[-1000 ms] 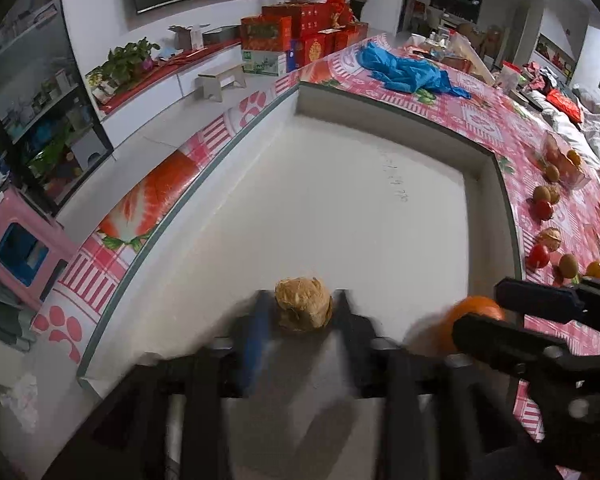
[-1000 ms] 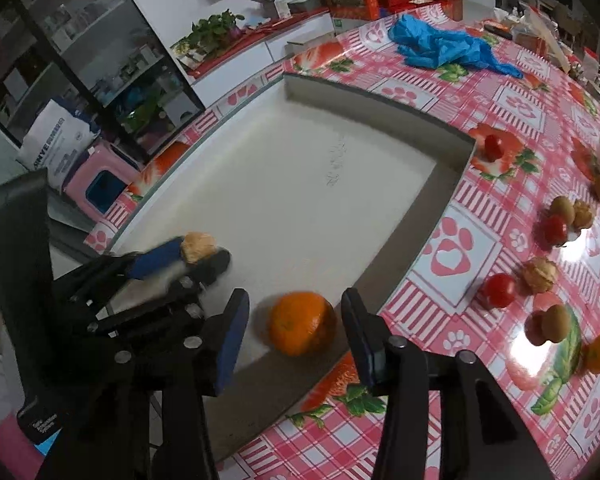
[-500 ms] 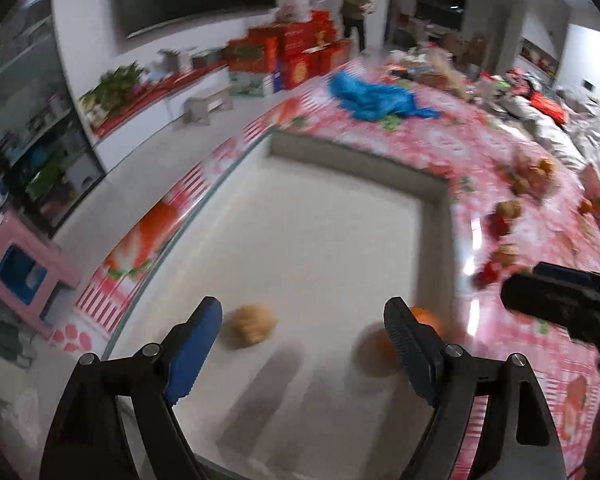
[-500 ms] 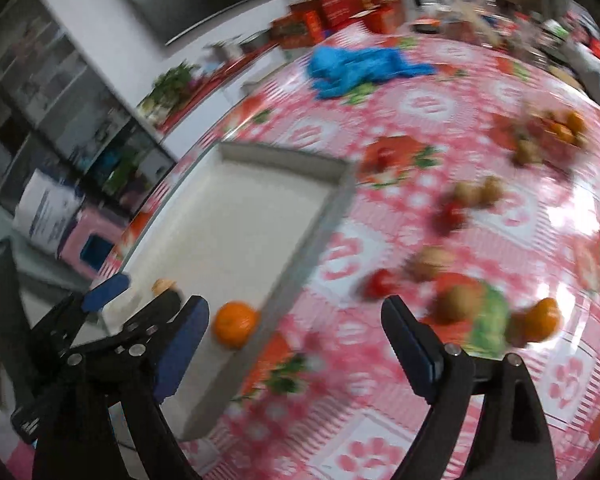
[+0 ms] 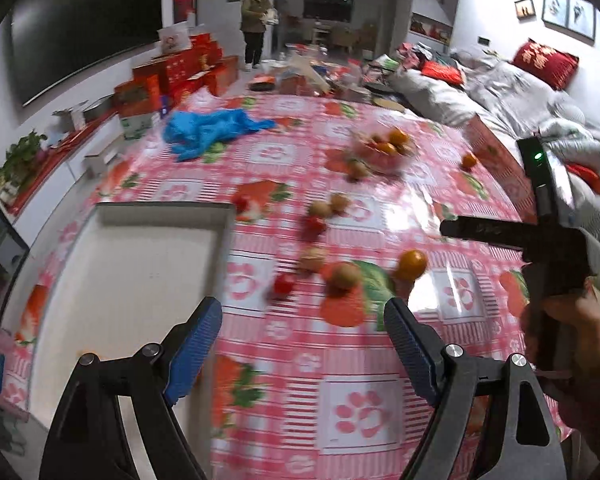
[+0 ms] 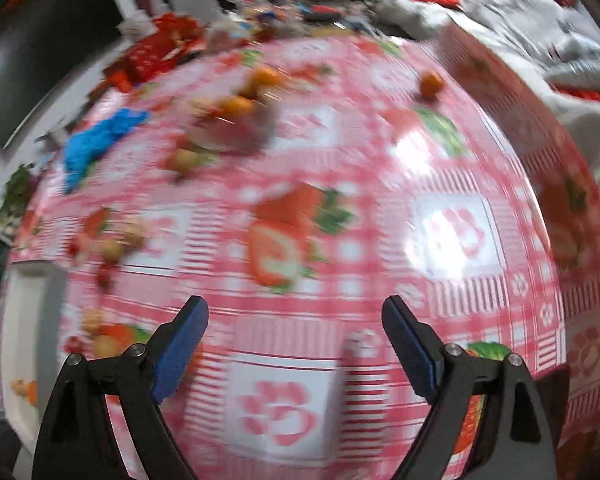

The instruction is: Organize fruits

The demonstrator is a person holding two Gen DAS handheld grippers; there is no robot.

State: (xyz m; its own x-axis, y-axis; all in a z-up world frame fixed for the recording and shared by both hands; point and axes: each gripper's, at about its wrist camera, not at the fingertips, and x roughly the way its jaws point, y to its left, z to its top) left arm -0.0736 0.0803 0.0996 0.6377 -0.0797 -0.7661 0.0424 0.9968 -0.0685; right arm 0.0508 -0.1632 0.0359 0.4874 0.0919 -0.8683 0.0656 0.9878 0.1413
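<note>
My left gripper (image 5: 302, 334) is open and empty, held above the red checked tablecloth just right of the white tray (image 5: 220, 216). Loose fruit lies ahead of it: an orange (image 5: 411, 264), a brown fruit (image 5: 345, 276), a walnut (image 5: 312, 259) and small red fruits (image 5: 284, 283). A clear bowl of fruit (image 5: 382, 150) stands further back. My right gripper (image 6: 295, 336) is open and empty over the cloth; its view is blurred. The tray (image 6: 18, 320) shows at its far left with an orange (image 6: 30, 388) in it. The right gripper's body (image 5: 548, 240) shows in the left wrist view.
A blue cloth (image 5: 212, 130) lies at the table's far left. A lone orange (image 5: 469, 160) sits at the far right, also in the right wrist view (image 6: 431, 85). Red boxes (image 5: 172, 76) and a standing person (image 5: 255, 26) are beyond the table. A sofa with bedding (image 5: 500, 92) runs along the right.
Both grippers let go of their fruit in the tray, a walnut and an orange, opened wide, and swung right, away from the tray and over the tablecloth.
</note>
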